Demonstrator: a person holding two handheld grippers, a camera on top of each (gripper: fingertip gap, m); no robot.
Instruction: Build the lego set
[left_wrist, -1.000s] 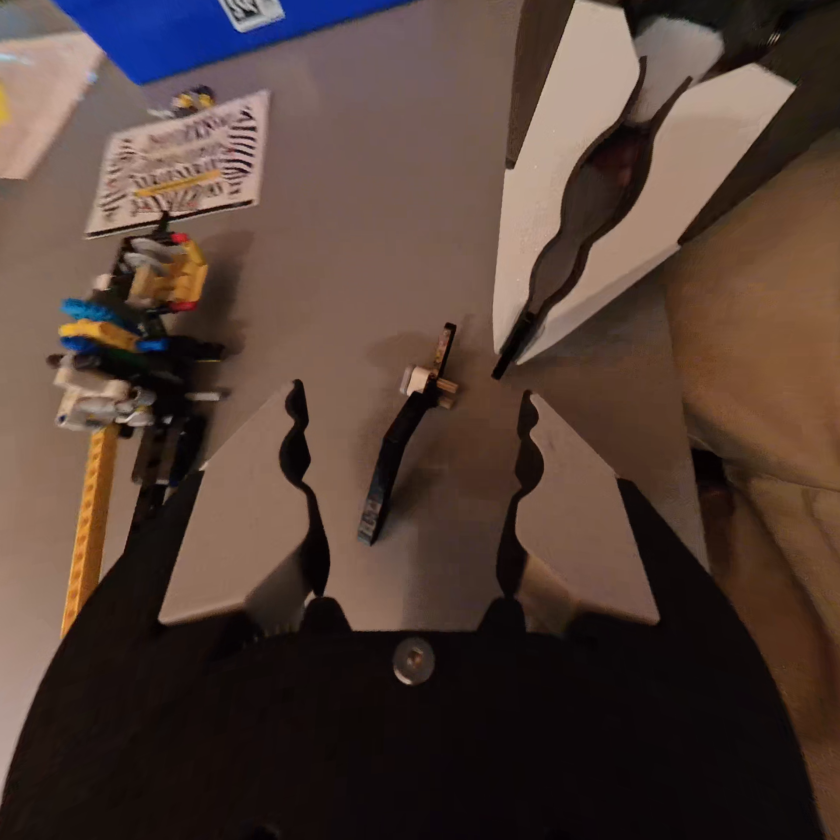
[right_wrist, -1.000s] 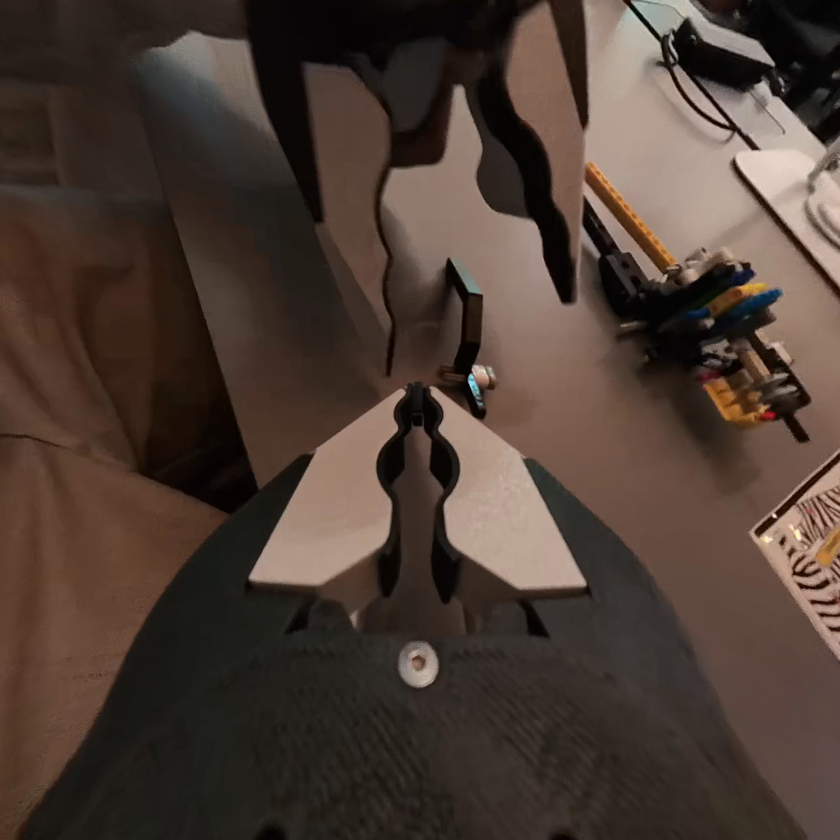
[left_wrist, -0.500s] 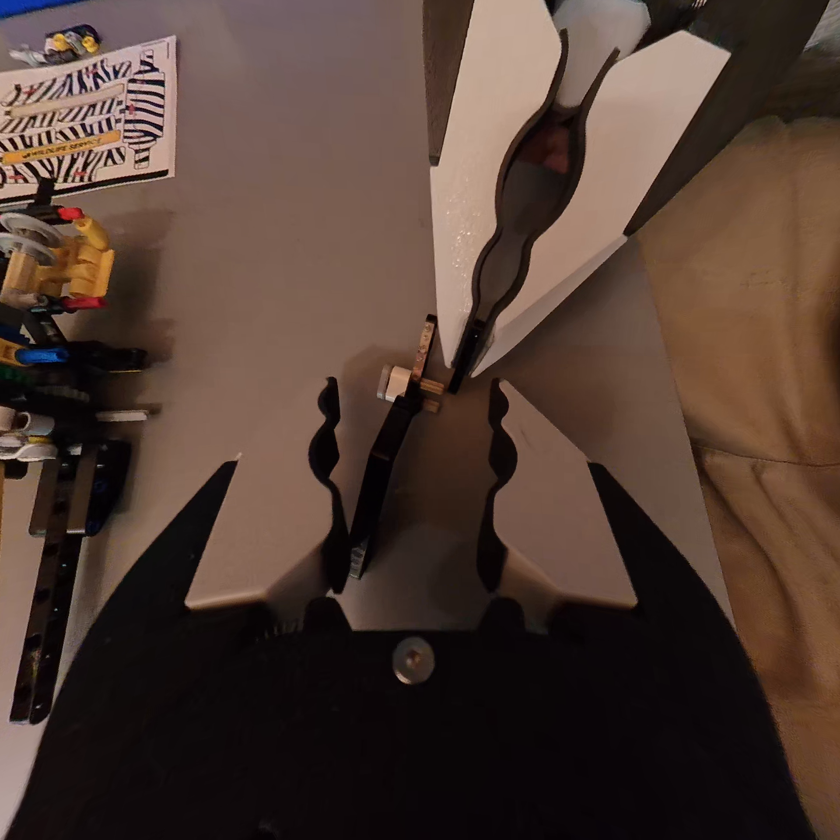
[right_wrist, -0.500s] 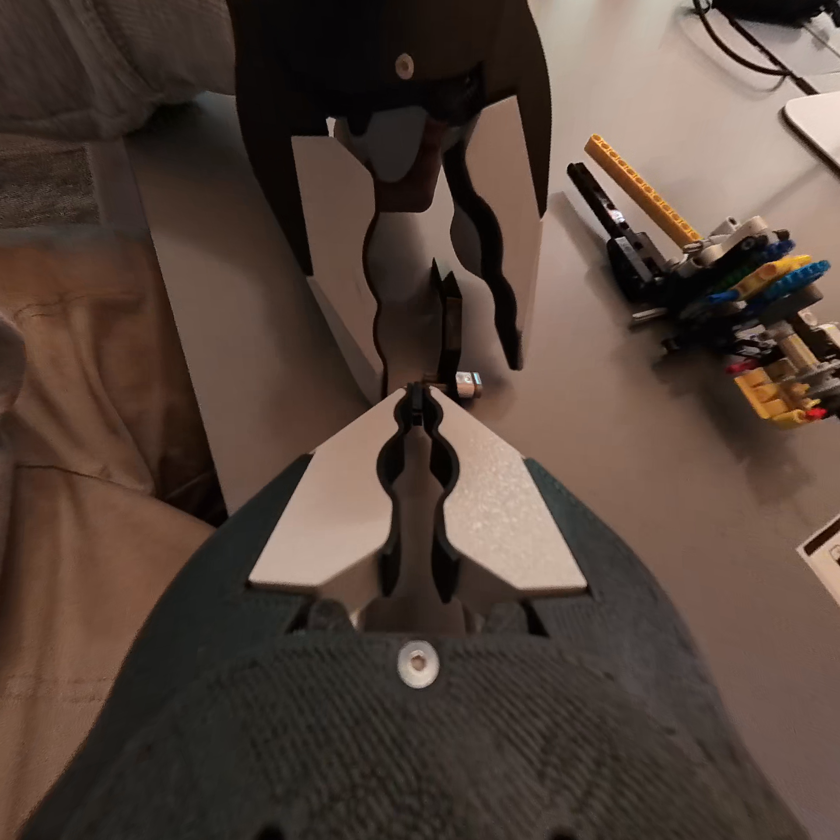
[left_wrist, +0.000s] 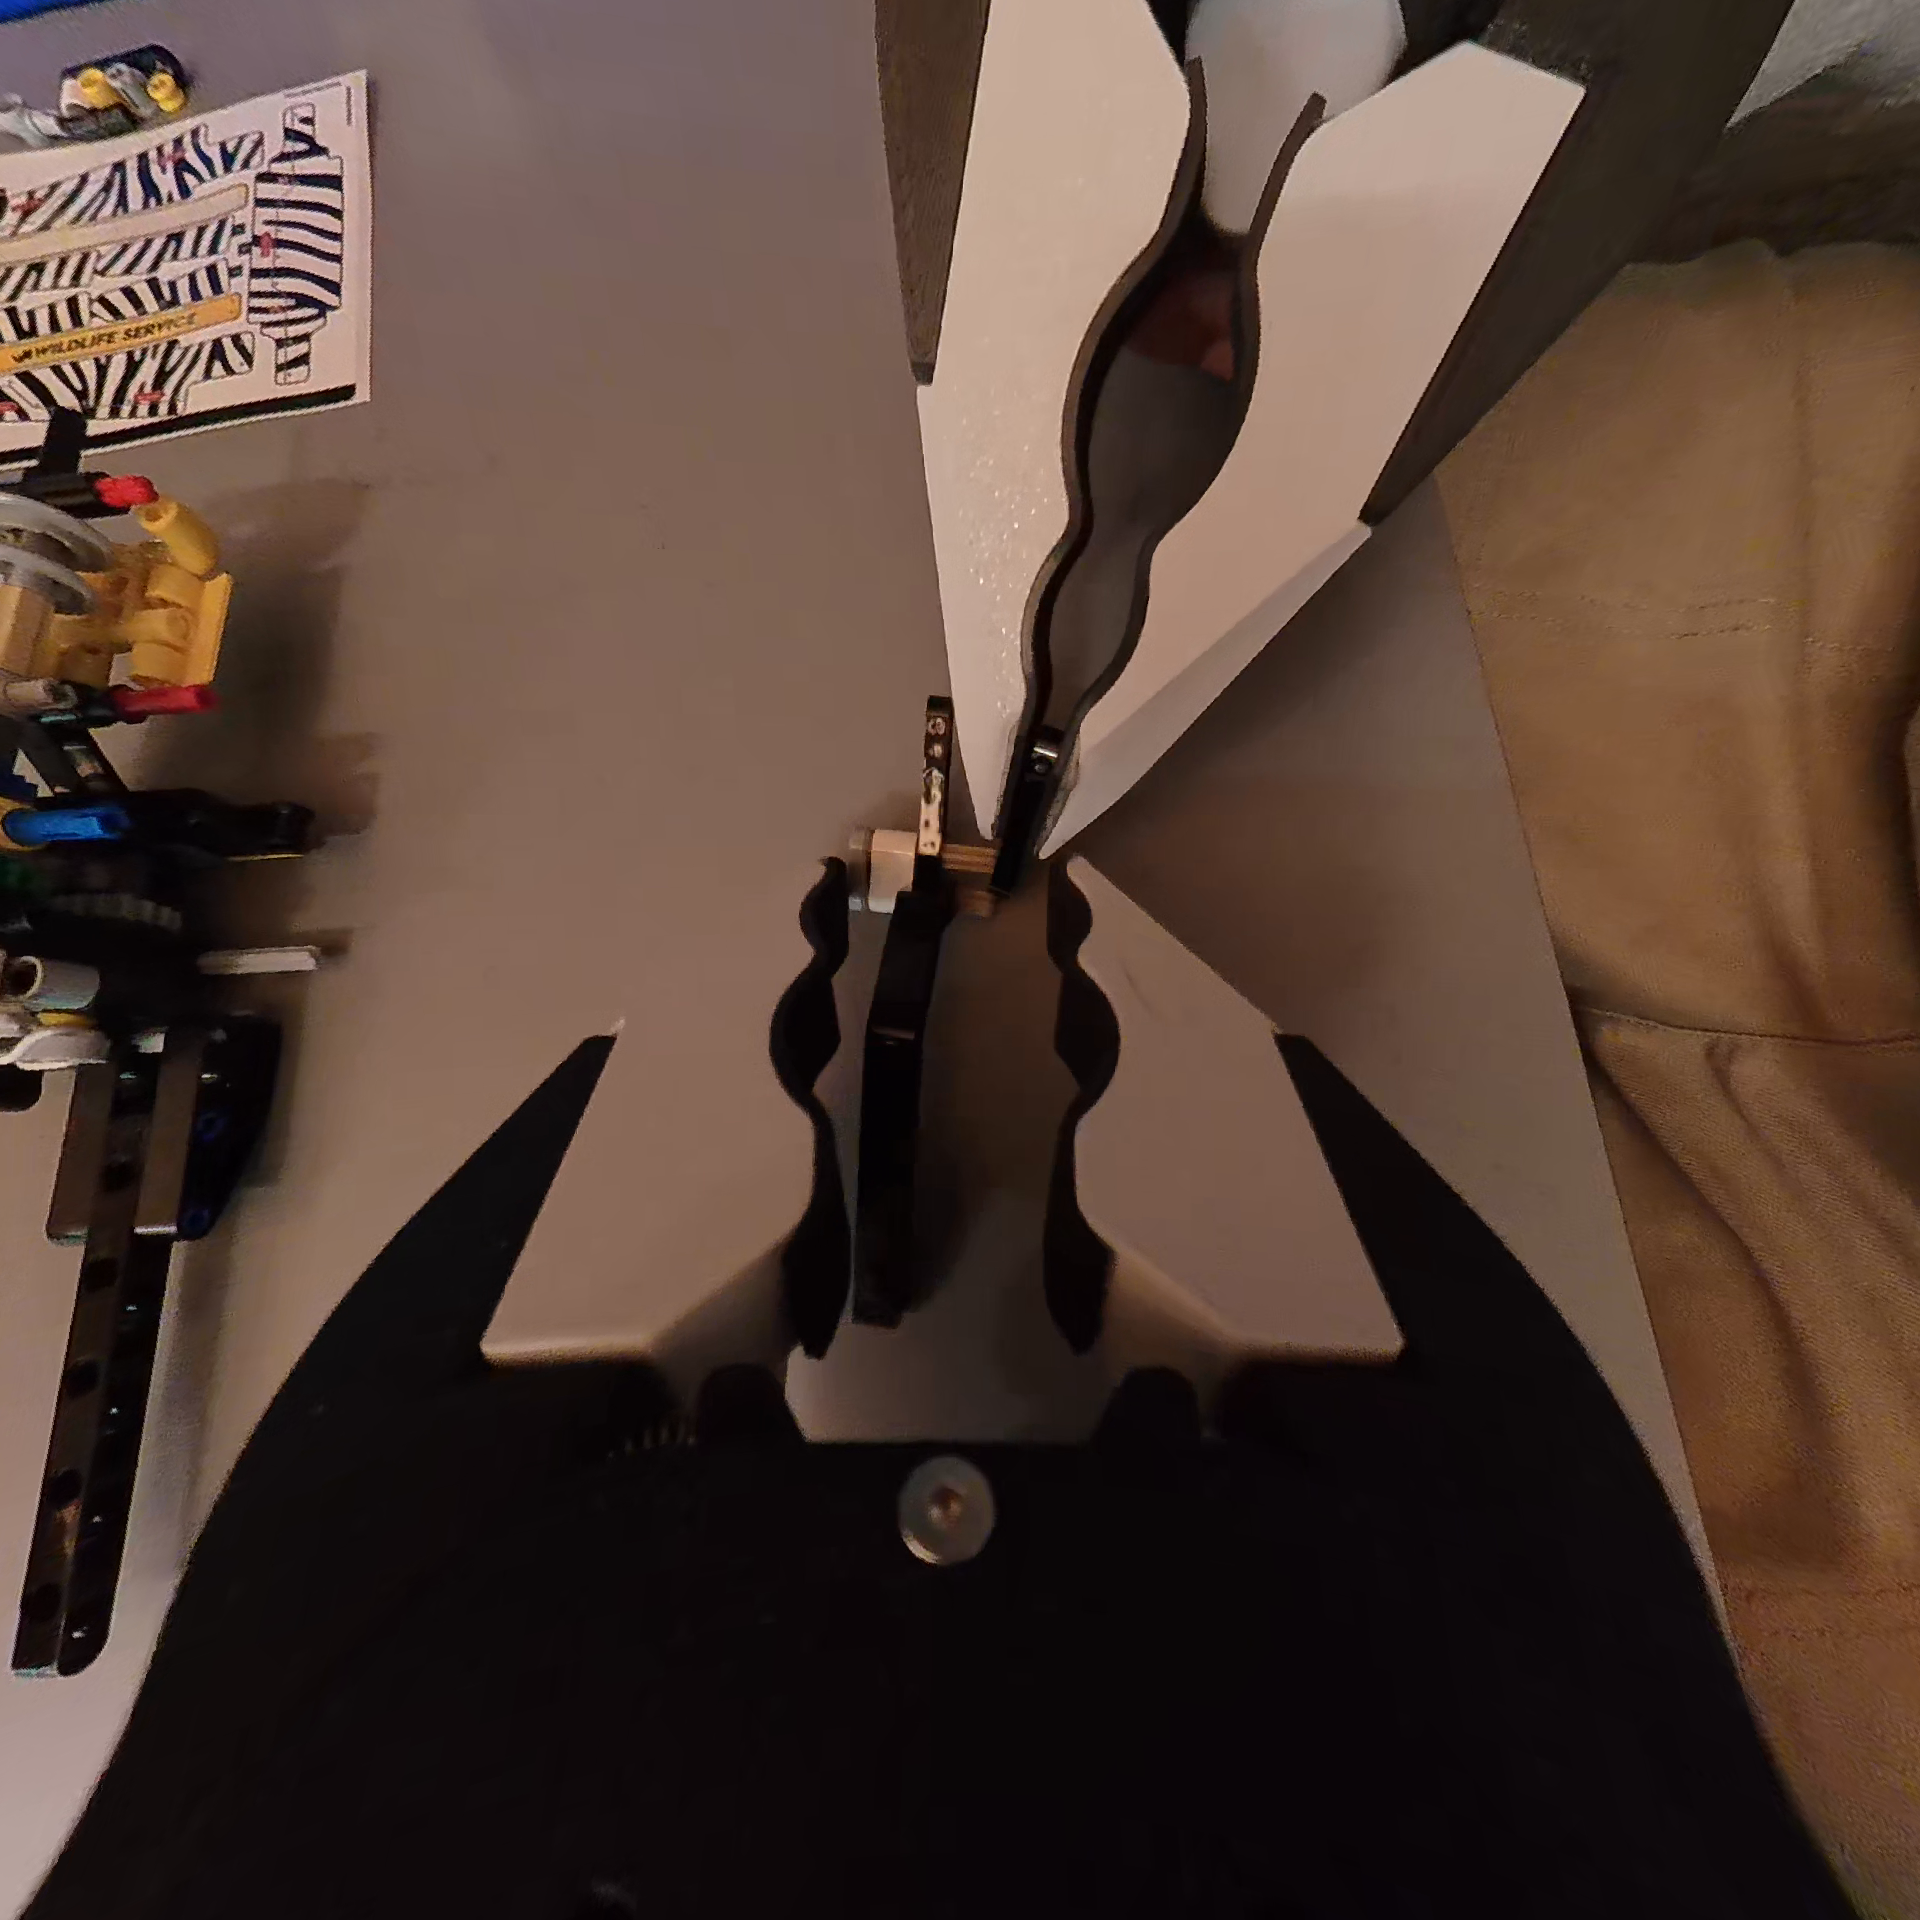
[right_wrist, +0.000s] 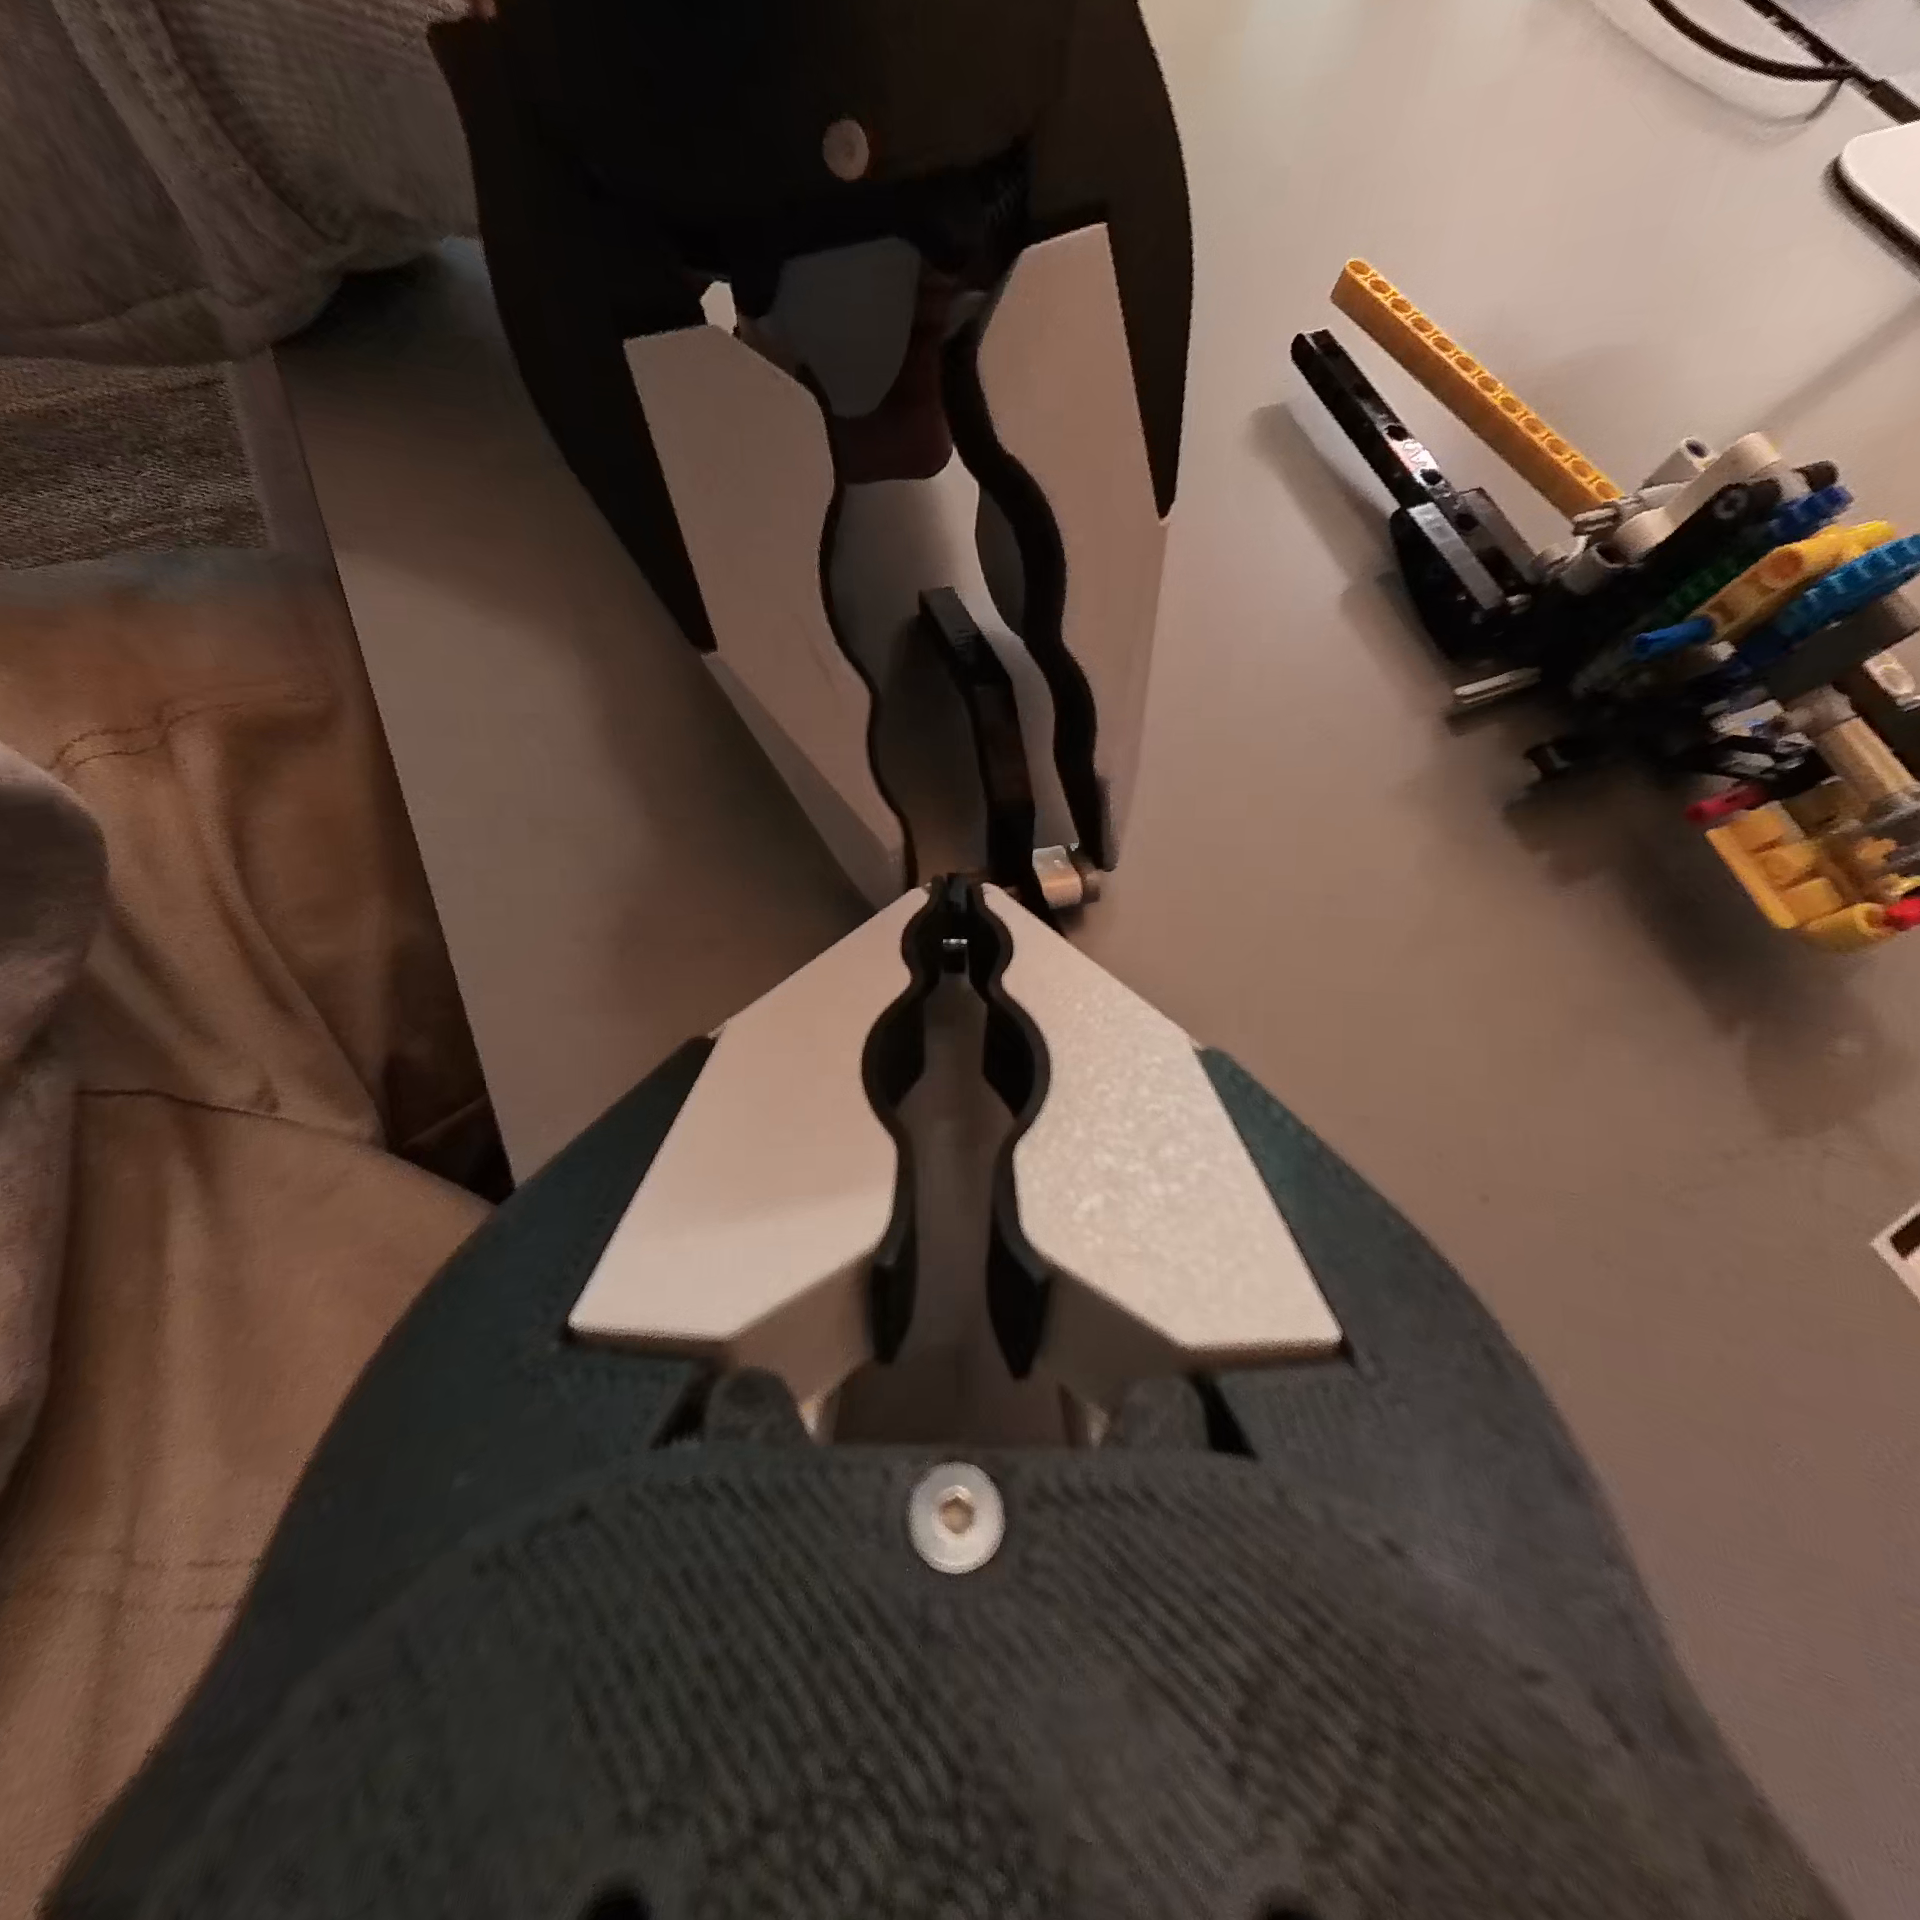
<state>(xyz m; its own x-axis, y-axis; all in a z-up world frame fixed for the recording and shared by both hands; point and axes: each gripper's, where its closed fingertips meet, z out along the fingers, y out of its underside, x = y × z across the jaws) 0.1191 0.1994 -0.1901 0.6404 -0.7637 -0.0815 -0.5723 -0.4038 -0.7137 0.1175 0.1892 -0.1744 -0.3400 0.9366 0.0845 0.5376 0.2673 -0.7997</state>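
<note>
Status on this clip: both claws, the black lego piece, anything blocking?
Left claw open, straddling the bent black beam on the table. Right claw shut on small black piece, at beam's tan pin. Nothing blocking.

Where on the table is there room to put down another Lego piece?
The bare grey table is free between the zebra-striped sticker sheet, the colourful half-built Lego model and the two tools. It is crowded in the middle, where the left tool straddles the long black Lego beam.
</note>
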